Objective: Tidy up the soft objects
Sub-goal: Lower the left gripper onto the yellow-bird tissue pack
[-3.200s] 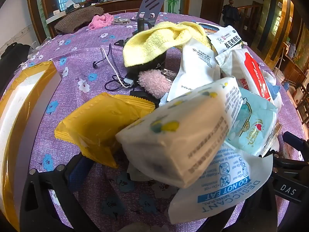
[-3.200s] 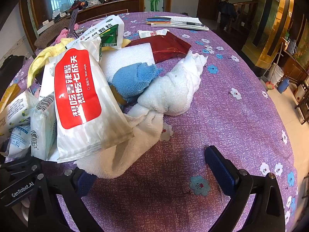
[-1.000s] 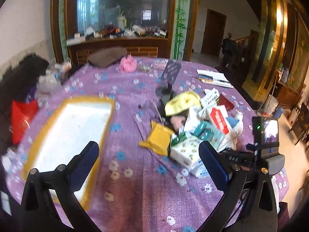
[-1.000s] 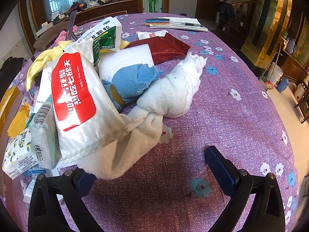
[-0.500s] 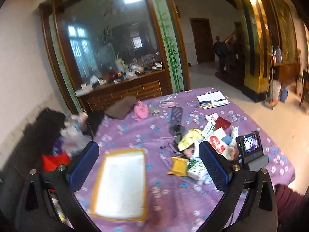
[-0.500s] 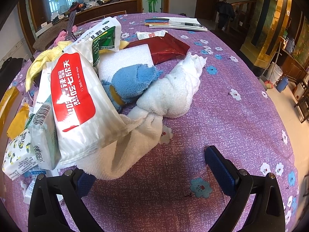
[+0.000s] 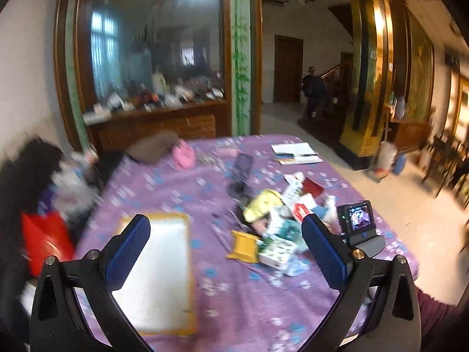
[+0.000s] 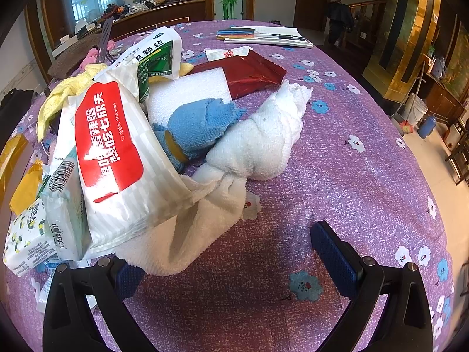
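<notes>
1. The left gripper is held high above the table with its fingers spread wide and nothing between them; this view is blurred.
2. From up there the tray, white with a yellow rim, sits at about 7 o'clock, and the pile of packets and cloths at about 2 o'clock, well apart from it.
3. The right gripper rests low at the pile's near edge, fingers spread and pinching nothing. Its left finger is tucked under the edge of the white towel.
4. In the right wrist view the towel lies at 12 o'clock, twisted, with the blue cloth touching it at 11 o'clock and the wet-wipe pack leaning over both at 10 o'clock.
5. Judging from this, sorting has hardly begun: the tray looks empty and the pile is untouched.
6. The next move probably calls for closing on one soft item, most likely the towel, and pulling it clear without dragging the pack along.
</notes>
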